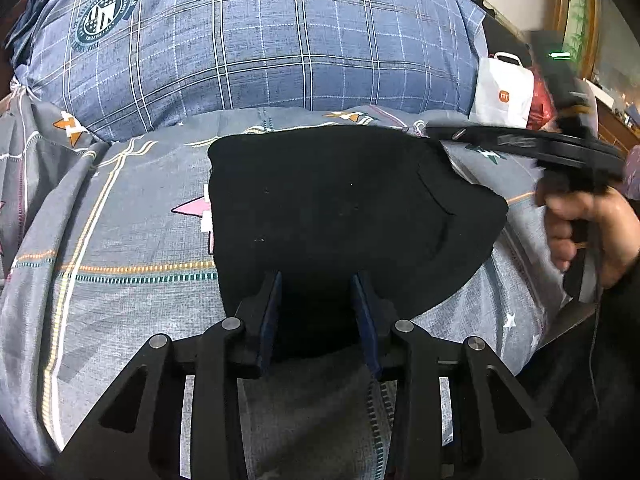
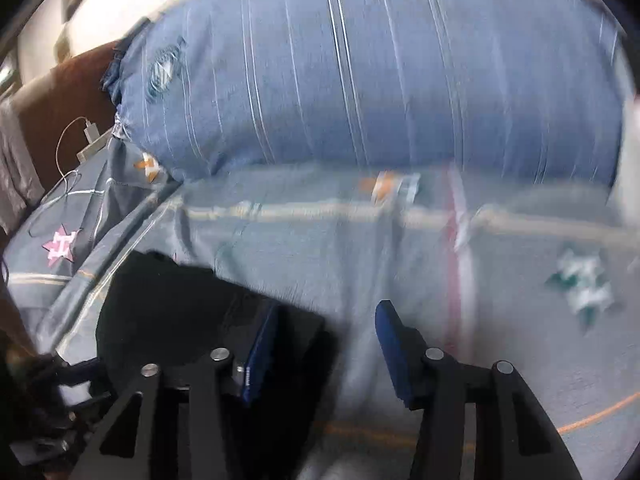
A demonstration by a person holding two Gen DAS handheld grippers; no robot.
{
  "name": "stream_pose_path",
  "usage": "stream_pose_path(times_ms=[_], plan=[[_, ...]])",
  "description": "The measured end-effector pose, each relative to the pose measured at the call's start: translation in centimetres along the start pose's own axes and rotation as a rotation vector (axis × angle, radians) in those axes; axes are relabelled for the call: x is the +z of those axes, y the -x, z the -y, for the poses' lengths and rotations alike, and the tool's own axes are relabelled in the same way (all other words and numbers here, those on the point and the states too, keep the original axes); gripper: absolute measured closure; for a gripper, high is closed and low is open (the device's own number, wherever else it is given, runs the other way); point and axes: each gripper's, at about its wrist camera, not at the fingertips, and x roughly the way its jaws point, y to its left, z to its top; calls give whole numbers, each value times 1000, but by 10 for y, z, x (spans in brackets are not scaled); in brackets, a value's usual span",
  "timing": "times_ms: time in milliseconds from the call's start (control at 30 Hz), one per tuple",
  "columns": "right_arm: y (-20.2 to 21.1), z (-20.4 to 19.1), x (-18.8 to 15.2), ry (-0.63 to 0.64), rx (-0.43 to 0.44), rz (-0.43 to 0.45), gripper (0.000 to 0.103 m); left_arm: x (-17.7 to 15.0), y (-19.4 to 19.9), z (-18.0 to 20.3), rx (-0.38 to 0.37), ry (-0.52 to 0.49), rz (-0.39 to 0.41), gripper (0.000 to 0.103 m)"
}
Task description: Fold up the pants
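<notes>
Pants folded on bedspread, near edge between parted left gripper, right gripper apart, seemingly beside them.

Right gripper held low over the grey patterned bedsheet, jaws apart, nothing between the blue pads. Black pants lie lower left on the sheet, their near edge under the left finger (contact unclear, frame blurred). Big blue plaid pillow across the back. White charger and cable far left.
</notes>
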Motion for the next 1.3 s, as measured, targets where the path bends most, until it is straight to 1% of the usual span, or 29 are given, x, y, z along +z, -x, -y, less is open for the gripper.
stream_pose_path(times_ms=[33, 67, 100, 133, 167, 233, 267, 300, 333, 367, 433, 500, 567, 633, 667, 700, 767, 833, 933, 1000, 1033, 1067, 1100, 1133, 1167, 1200, 1233, 1267, 1300], plan=[[17, -9, -2, 57, 25, 63, 54, -1, 1, 2, 5, -10, 3, 69], [32, -18, -5, 108, 84, 113, 54, 0, 1, -1, 10, -14, 6, 69], [47, -30, -11, 164, 164, 141, 54, 0, 1, 1, 15, -21, 9, 69], [53, -40, -18, 210, 205, 133, 54, 0, 1, 3, 18, -26, 11, 69], [55, -50, -26, 259, 215, 112, 54, 0, 1, 2, 20, -29, 13, 69], [43, -63, -40, 345, 195, 34, 55, 1, 0, -1, 15, -22, 13, 69], [31, -62, -46, 355, 185, -35, 55, 1, -1, -4, 13, -20, 12, 69], [14, -58, -56, 364, 179, -126, 54, 2, 1, -5, 2, -17, 12, 69], [13, -55, -60, 382, 180, -111, 54, 4, 3, -6, 0, -11, 19, 69], [13, -53, -59, 377, 191, -108, 54, 8, 10, -8, 3, 3, 38, 69], [11, -47, -58, 337, 209, -120, 54, 21, 26, -15, -4, 27, 107, 69], [11, -50, -59, 353, 199, -117, 54, 40, 34, -24, -47, 46, 154, 69], [12, -49, -60, 346, 203, -116, 54, 59, 24, -30, -78, 46, 129, 69], [14, -48, -61, 340, 210, -117, 53, 74, 3, -35, -110, 50, 85, 69], [14, -46, -60, 338, 212, -117, 53, 80, -15, -40, -144, 64, 43, 69], [14, -46, -61, 336, 214, -118, 53, 82, -28, -43, -151, 70, 7, 69], [12, -48, -59, 330, 215, -120, 53, 82, -65, -50, -140, 71, -94, 69], [12, -46, -60, 321, 216, -120, 53, 84, -72, -57, -170, 113, -82, 69], [12, -44, -59, 305, 227, -121, 53, 84, -78, -59, -181, 122, -68, 69], [12, -42, -59, 293, 232, -122, 53, 85, -78, -64, -206, 152, -66, 69], [12, -42, -59, 290, 232, -122, 53, 86, -74, -66, -218, 166, -66, 71], [13, -43, -60, 286, 233, -123, 53, 88, -65, -69, -225, 187, -48, 73], [13, -43, -60, 283, 234, -124, 53, 87, -53, -73, -231, 212, -12, 73], [13, -43, -60, 281, 234, -124, 53, 87, -40, -78, -218, 230, 33, 73], [13, -43, -60, 282, 233, -124, 53, 84, -29, -82, -188, 241, 60, 73], [13, -44, -60, 283, 233, -123, 53, 83, -27, -83, -173, 248, 60, 72], [13, -44, -60, 284, 235, -122, 53, 81, -33, -82, -182, 241, 22, 72], [13, -43, -60, 285, 236, -122, 53, 78, -44, -78, -173, 223, -28, 72], [13, -43, -60, 283, 240, -122, 53, 77, -51, -73, -146, 198, -44, 72]])
